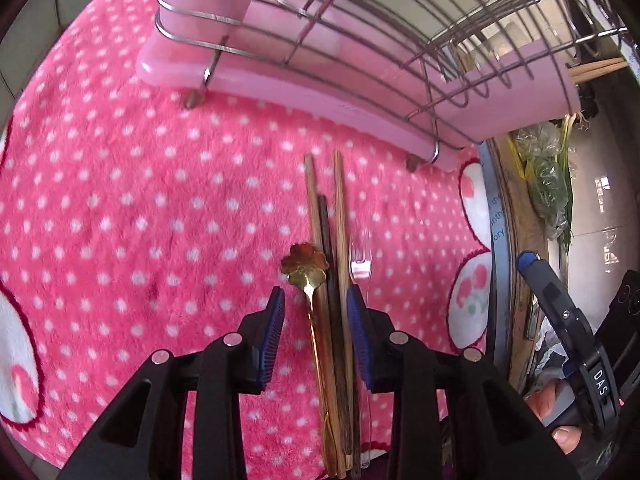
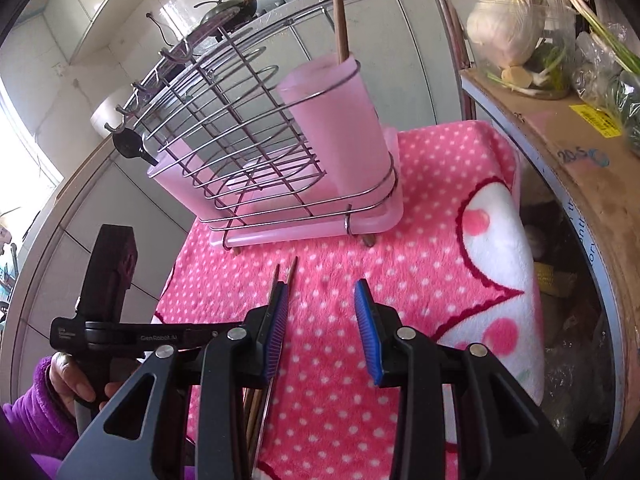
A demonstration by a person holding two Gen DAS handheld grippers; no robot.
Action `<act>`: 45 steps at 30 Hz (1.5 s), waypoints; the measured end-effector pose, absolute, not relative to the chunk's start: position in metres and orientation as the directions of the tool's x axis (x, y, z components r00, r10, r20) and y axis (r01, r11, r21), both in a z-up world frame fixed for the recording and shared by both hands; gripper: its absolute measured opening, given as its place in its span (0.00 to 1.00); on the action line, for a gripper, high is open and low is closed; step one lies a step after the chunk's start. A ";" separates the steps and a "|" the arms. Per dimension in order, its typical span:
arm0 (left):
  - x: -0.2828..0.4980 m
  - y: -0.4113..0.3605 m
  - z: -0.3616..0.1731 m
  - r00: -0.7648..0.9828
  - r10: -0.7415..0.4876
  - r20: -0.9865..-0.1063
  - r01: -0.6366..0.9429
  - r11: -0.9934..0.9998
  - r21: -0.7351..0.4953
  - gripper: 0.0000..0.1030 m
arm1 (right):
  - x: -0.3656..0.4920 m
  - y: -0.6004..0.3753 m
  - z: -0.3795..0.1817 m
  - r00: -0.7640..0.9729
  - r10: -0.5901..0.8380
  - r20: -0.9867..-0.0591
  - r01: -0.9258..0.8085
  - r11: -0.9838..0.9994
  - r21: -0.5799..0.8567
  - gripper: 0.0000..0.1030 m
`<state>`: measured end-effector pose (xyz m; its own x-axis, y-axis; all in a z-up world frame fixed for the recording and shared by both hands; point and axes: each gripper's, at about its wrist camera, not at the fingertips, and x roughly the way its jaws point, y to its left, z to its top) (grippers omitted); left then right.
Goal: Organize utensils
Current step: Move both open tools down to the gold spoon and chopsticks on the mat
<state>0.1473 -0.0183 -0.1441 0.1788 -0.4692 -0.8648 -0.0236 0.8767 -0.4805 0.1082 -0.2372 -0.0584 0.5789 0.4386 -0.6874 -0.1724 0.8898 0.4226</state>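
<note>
Several wooden chopsticks, a gold flower-bowl spoon and a clear plastic fork lie side by side on the pink dotted blanket. My left gripper is open, its jaws astride the spoon handle and chopsticks, just above them. My right gripper is open and empty over the blanket; the chopstick tips show by its left finger. The wire rack on a pink tray holds a pink cup with one chopstick standing in it.
A second pink cup sits at the rack's left end. A cardboard box edge with cabbage and greens lies to the right. The other gripper's body shows at the right of the left wrist view. Tiled wall stands behind.
</note>
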 end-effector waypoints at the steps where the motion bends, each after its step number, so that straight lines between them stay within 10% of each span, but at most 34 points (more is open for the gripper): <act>1: 0.146 -0.020 -0.148 0.173 -0.470 -0.865 -0.031 0.876 -0.482 0.29 | 0.108 -0.239 -0.059 0.579 0.440 -0.687 -0.170 0.889 0.426 0.34; 9: 0.147 -0.015 -0.159 0.171 -0.462 -0.870 -0.100 0.870 -0.482 0.13 | 0.111 -0.242 -0.064 0.571 0.449 -0.688 -0.165 0.883 0.439 0.34; 27: 0.185 -0.040 -0.153 0.163 -0.366 -0.916 -0.174 0.903 -0.392 0.30 | 0.114 -0.237 -0.069 0.548 0.465 -0.695 -0.181 0.877 0.444 0.34; 45: 0.175 -0.010 -0.149 0.181 -0.434 -0.883 -0.126 0.880 -0.458 0.10 | 0.135 -0.217 -0.095 0.373 0.630 -0.681 -0.153 0.766 0.624 0.34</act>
